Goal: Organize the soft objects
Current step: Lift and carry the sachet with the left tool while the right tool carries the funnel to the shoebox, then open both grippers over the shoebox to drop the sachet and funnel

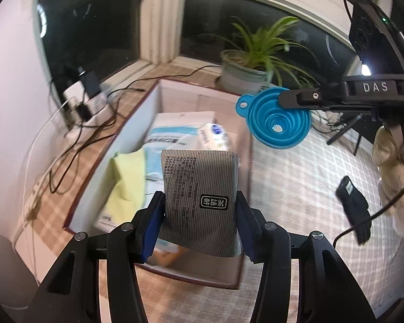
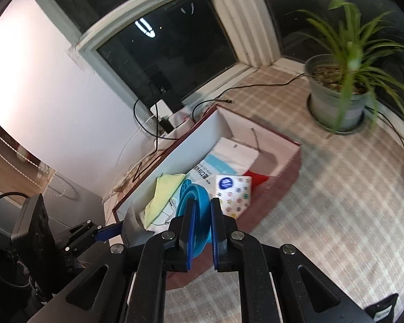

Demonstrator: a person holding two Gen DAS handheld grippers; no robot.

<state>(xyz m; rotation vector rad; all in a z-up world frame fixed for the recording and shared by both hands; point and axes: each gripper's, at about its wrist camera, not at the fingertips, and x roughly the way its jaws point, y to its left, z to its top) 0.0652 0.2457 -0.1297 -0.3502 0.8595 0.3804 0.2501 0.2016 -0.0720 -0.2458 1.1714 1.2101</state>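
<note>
My left gripper (image 1: 200,210) is shut on a grey striped soft packet (image 1: 199,188) and holds it over the near end of the open red-edged box (image 1: 137,118). My right gripper (image 2: 202,215) is shut on the rim of a blue collapsible funnel (image 2: 195,204); in the left wrist view the funnel (image 1: 277,118) hangs over the box's right side. Inside the box lie a yellow cloth (image 1: 126,175), a white and blue mask pack (image 1: 175,132) and a tissue pack (image 2: 234,191). The left gripper with its packet shows low left in the right wrist view (image 2: 113,231).
A potted plant (image 2: 339,99) stands behind the box on the checked cloth (image 2: 336,202). Cables and a charger (image 1: 86,102) lie to the box's left by the window. A black glove (image 1: 355,207) and a beige plush thing (image 1: 396,172) lie at right.
</note>
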